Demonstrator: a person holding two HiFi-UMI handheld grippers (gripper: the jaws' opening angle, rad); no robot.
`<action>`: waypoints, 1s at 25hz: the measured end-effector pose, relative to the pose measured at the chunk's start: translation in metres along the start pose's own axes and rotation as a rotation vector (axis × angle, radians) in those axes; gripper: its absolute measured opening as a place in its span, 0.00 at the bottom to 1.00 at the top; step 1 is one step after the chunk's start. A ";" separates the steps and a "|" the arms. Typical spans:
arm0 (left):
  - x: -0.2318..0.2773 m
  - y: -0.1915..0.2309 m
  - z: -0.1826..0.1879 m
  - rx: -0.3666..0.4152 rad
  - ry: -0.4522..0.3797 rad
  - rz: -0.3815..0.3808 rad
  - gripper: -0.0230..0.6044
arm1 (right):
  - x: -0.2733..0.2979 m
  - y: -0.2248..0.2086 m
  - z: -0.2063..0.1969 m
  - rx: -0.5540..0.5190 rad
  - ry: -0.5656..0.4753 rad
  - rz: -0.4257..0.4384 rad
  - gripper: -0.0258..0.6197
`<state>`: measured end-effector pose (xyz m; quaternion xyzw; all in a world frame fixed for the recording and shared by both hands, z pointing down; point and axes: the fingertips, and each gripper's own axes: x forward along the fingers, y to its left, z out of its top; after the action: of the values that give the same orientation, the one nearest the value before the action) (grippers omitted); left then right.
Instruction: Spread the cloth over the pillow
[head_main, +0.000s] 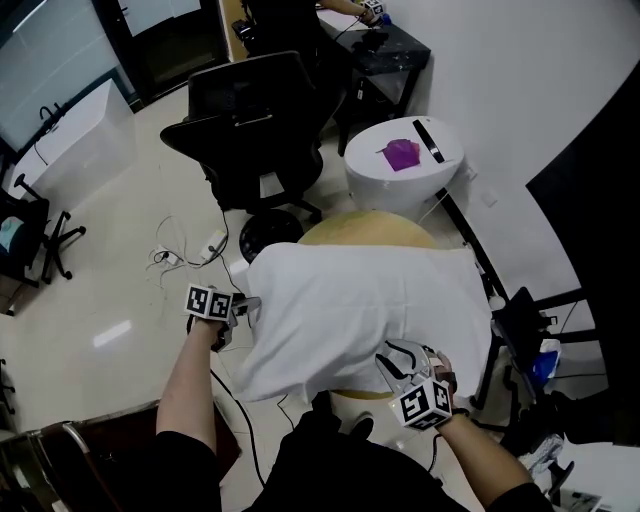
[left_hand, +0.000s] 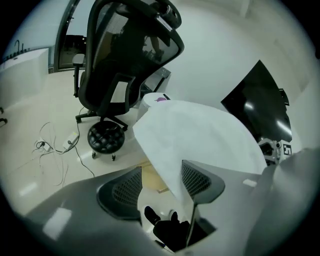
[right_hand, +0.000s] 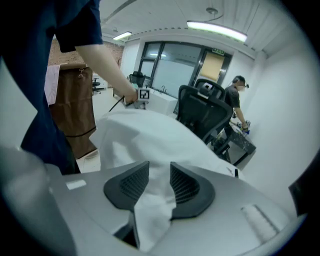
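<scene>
A white cloth (head_main: 370, 300) lies spread over a raised shape on a round wooden table (head_main: 365, 228); the pillow itself is hidden under it. My left gripper (head_main: 245, 305) is at the cloth's left edge. In the left gripper view the jaws (left_hand: 161, 182) stand wide open, and the cloth (left_hand: 200, 135) hangs between them along the right pad without being pinched. My right gripper (head_main: 395, 355) is at the near right corner. In the right gripper view it (right_hand: 159, 182) is shut on a bunched fold of the cloth (right_hand: 145, 135).
A black office chair (head_main: 255, 120) and a black wheeled base (head_main: 270, 232) stand beyond the table. A white round stool (head_main: 380, 180) with a purple item (head_main: 402, 154) is behind it. Cables (head_main: 185, 255) lie on the floor at left. A black stand (head_main: 525, 320) is at right.
</scene>
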<state>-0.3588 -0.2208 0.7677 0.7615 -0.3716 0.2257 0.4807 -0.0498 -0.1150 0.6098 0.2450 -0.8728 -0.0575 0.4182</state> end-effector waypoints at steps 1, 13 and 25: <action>0.003 0.004 -0.001 -0.016 -0.001 -0.006 0.42 | -0.003 -0.005 0.017 -0.005 -0.033 -0.010 0.26; 0.023 -0.004 0.011 -0.076 -0.053 -0.170 0.28 | 0.064 -0.018 0.129 -0.070 -0.188 0.072 0.26; -0.015 0.016 0.036 0.094 -0.099 0.023 0.04 | 0.093 -0.016 0.141 -0.110 -0.166 0.107 0.26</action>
<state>-0.3816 -0.2524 0.7503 0.7891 -0.3926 0.2105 0.4228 -0.2000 -0.1879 0.5800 0.1693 -0.9117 -0.1030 0.3598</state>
